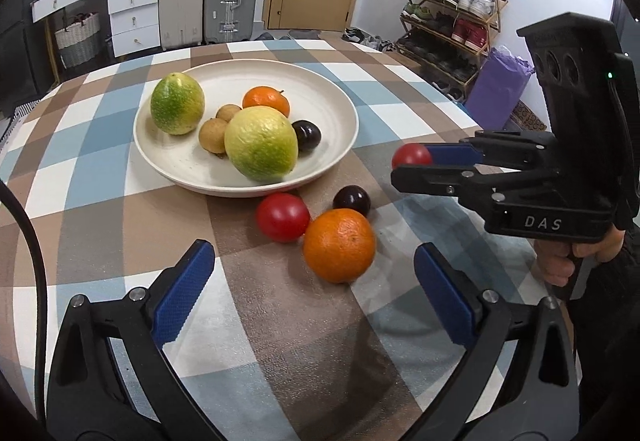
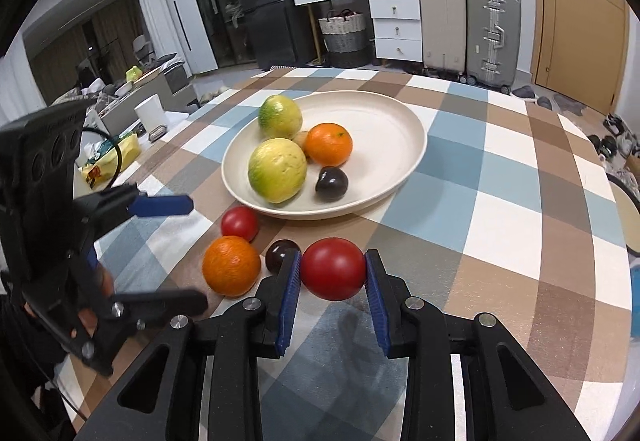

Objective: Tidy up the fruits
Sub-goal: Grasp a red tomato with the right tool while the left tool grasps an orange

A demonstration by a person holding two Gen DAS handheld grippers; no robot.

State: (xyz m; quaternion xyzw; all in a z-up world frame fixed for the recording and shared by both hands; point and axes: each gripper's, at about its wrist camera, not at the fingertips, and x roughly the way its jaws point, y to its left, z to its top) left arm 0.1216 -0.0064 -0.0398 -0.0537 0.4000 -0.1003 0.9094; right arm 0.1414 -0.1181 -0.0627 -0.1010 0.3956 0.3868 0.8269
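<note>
The right hand-held gripper (image 2: 333, 273) is clamped on a red tomato (image 2: 333, 268), blue pads pressing both sides; from the left wrist view the tomato looks clear of the checked worktop (image 1: 100, 209), prob. so it can be carried over to the cream plate (image 1: 340, 145) w/o rolling. The left hand-held gripper (image 1: 314, 289) has its jaws wide apart w/ nothing between them, aimed at the loose fruit in front, likely lined up for the next pick. That loose group sits on the worktop just beside the plate's near rim: a second red tomato (image 1: 282, 216), a dark plum (image 1: 351, 200) and a large orange (image 1: 339, 244), the orange touching or nearly touching both neighbours. They're bunched close, so a jaw going in for one could nudge the others. Plate contents: two big green-yellow citrus fruits (image 1: 261, 143), a small orange (image 1: 266, 101), two small brown round fruits (image 1: 213, 135) (maybe longans, can't be sure) and another dark plum (image 1: 307, 134). These are piled toward the centre & left, so the right side of the plate is bare, prob. the easiest landing spot for the held tomato. Task looks roughly half done: four pieces aren't on the plate yet.
</note>
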